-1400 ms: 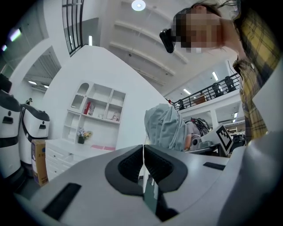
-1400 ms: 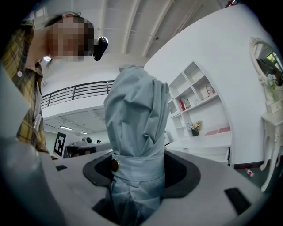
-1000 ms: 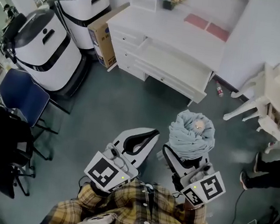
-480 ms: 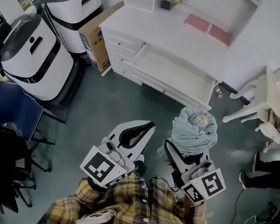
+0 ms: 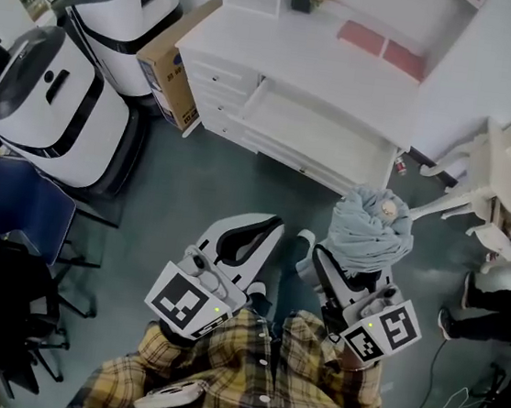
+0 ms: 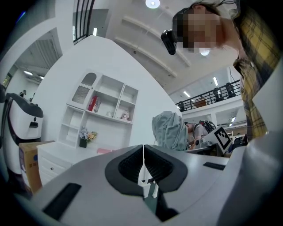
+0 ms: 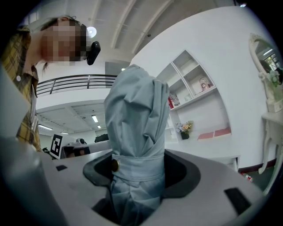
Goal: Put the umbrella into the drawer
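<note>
Grey-green floor fronts a white wooden desk. Left gripper: jaws together, nothing held. Wide white drawer stands pulled out and appears empty. Right gripper: jaws clamped on the folded pale blue-grey fabric umbrella, held upright, short of the drawer. Step in hand, as judged: carrying. Next move calls for reaching forward and lowering the umbrella into the drawer.

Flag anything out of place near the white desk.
A small red-and-white item lies loose on the floor at the right corner of the desk; a cardboard box sits jammed against its left end. Nothing else stands out.
</note>
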`<state>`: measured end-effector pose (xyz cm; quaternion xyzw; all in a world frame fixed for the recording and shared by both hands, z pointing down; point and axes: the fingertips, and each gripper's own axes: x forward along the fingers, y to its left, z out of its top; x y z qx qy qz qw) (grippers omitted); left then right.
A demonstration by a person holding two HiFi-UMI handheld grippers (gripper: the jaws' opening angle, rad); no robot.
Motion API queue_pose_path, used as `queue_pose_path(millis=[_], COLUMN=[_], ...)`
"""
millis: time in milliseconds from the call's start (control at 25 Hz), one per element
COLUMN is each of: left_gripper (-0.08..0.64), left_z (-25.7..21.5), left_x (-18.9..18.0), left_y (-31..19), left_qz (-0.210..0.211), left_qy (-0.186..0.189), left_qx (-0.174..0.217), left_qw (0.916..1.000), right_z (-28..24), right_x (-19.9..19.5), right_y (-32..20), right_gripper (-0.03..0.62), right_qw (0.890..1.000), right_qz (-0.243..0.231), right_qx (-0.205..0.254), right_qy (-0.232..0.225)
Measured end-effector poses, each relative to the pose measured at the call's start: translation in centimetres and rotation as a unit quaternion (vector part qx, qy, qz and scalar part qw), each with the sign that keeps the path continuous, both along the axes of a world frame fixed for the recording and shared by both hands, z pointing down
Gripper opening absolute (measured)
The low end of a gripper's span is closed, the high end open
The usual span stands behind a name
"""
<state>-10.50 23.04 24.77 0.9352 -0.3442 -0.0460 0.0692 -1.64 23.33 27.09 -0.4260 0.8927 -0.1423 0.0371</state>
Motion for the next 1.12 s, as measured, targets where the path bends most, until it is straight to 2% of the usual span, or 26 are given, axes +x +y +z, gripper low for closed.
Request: queue_pose_path(millis=[320, 600, 1120], left_gripper=[0.025, 0.025, 0.025], left_z=[1.4, 2.1, 0.6], left_x=[-0.5, 0.4, 7.1], left_y=[-5.1, -13.9, -32.4], left_qz=[-0.026, -0.046, -0.053], left_qy=[-0.010, -0.005, -0.003], left_qx=[-0.010, -0.028, -0.019], left_qw=[0.9996, 0.9985, 0.9984], right_z=[1.7, 2.5, 1.5], right_x=[-0.4, -0.2, 6.3], right_y=[-6.9, -16.0, -33.8], right_gripper=[0.287, 0.287, 0.287], right_qw=[1.000, 0.998, 0.997], right_qz=[-0.026, -0.053, -0.064], right_qx=[-0.013, -0.034, -0.037], right_qy=[-0.009, -0.004, -0.003])
